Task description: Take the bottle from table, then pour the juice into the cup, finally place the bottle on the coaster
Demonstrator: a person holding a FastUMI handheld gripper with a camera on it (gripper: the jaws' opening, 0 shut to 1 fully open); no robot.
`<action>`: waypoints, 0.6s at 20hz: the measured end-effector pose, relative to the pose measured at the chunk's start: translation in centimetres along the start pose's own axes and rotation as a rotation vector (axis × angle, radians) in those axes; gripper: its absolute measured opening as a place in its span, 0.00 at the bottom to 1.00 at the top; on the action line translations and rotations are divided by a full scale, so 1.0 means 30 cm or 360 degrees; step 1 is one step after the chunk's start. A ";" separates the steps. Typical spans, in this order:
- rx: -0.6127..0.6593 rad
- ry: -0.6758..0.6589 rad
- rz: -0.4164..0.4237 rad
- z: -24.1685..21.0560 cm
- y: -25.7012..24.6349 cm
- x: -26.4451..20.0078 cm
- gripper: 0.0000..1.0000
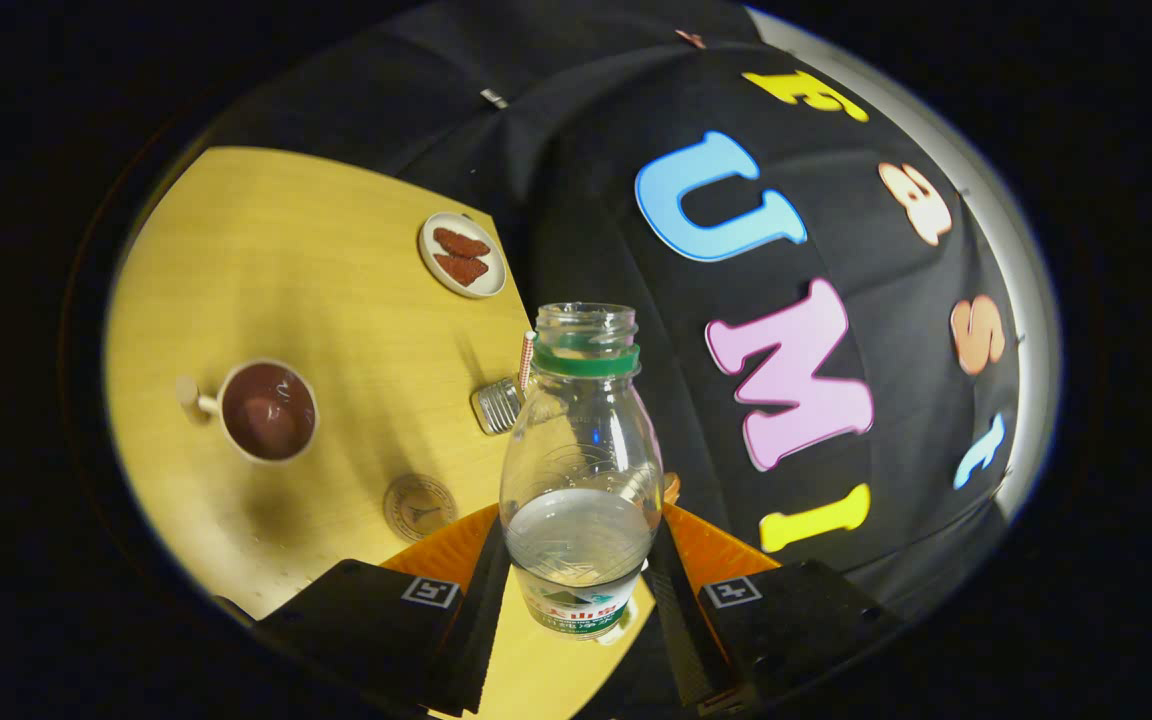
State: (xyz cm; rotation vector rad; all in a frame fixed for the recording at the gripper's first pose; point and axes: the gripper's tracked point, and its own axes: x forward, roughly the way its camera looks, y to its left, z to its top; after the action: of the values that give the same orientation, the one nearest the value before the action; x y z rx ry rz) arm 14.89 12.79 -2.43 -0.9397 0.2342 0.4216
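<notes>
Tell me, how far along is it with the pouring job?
The pick-up looks done: the gripper is shut on the uncapped bottle, held upright clear of the yellow table. About a third of its clear liquid remains. The cup looks dark inside, but I cannot tell whether pouring has happened. Setting the bottle on the round coaster, bare just ahead of the fingers, is left.

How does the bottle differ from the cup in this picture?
The bottle is clear plastic and tall; the cup is opaque, low and has a handle. The bottle is held between the tool's fingers, lifted over the table; the cup stands on the table, apart. The bottle holds clear liquid; the cup's inside looks dark brown. Both are open on top.
</notes>
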 end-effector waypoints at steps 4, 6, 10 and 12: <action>0.0466 0.0055 0.0107 -0.017 0.023 0.025 0.74; 0.0678 0.0032 0.0149 0.000 0.018 0.040 0.74; 0.1008 -0.0108 0.0172 0.033 -0.023 0.077 0.74; 0.1088 -0.0209 0.0170 0.045 -0.040 0.113 0.74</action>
State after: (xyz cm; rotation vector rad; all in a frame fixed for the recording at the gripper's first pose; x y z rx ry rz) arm 18.48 14.11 -2.05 -0.2286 0.2843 0.4575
